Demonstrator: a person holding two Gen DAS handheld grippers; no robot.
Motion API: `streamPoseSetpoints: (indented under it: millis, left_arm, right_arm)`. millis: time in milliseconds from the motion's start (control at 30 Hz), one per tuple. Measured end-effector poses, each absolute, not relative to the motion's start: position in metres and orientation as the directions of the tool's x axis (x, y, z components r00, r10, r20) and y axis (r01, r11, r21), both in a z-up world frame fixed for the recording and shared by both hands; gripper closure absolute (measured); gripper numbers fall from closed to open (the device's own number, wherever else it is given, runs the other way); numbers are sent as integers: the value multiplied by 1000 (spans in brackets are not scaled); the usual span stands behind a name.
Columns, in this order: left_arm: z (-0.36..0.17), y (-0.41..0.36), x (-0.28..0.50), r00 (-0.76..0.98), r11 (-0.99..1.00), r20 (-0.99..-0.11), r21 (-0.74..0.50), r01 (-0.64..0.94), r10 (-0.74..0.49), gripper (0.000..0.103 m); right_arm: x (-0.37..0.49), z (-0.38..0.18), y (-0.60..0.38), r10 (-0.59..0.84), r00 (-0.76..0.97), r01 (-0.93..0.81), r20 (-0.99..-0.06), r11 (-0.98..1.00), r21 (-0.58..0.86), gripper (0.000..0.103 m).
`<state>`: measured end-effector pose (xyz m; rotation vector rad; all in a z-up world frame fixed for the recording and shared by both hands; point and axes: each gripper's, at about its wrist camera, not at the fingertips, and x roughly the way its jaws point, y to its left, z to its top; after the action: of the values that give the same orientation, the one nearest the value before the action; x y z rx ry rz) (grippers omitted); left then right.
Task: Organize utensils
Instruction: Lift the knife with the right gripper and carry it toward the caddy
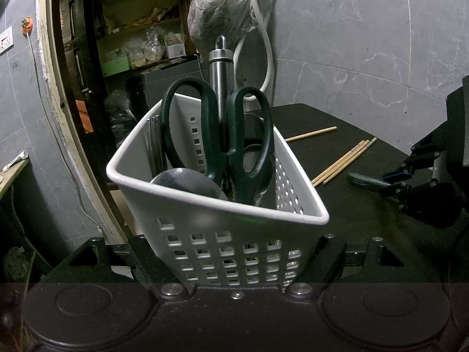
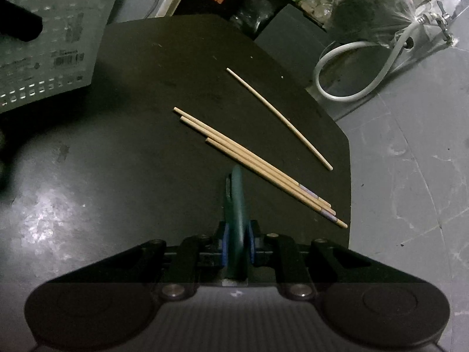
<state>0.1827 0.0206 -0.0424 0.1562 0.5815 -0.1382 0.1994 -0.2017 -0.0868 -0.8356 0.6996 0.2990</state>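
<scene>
My right gripper [image 2: 236,243] is clamped on a green-handled utensil [image 2: 236,202]. My left gripper [image 1: 234,267] grips the white perforated caddy [image 1: 222,220], which holds scissors [image 1: 234,135], a spoon [image 1: 187,180] and a steel handle [image 1: 220,67]. Four chopsticks [image 2: 258,164] lie loose on the dark table [image 2: 140,94].

You can't see the scissors' [image 1: 218,135] blades inside the basket [image 1: 217,234]; the green-handled tool's [image 2: 236,205] working end is hidden behind your right hand-held gripper [image 2: 236,246].
</scene>
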Motion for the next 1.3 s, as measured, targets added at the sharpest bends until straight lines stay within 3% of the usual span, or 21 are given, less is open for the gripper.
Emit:
streamPoseSetpoints:
  millis: [267, 533, 667, 900, 1100, 1300]
  left_arm:
    - [-42, 21, 183, 827, 979, -556, 108, 174, -85, 21]
    - [-42, 21, 183, 827, 979, -556, 108, 174, -85, 21]
    - [-42, 22, 183, 827, 979, -557, 106, 172, -85, 21]
    - [-43, 22, 183, 827, 979, -557, 107, 171, -84, 21]
    - [-43, 22, 183, 826, 980, -557, 106, 170, -83, 21]
    - [-43, 24, 183, 826, 980, -557, 105, 168, -82, 21]
  right_arm:
    - [195, -90, -199, -7, 732, -521, -681, 639, -566, 92]
    - [237, -63, -247, 126, 598, -441, -792, 877, -193, 92]
    - [246, -60, -262, 170, 555, -427, -815, 898, -104, 91]
    - [255, -62, -262, 169, 528, -447, -832, 889, -103, 90]
    - [230, -67, -231, 96, 580, -543, -809, 786, -296, 91]
    - [231, -68, -229, 102, 570, -536, -815, 798, -275, 92]
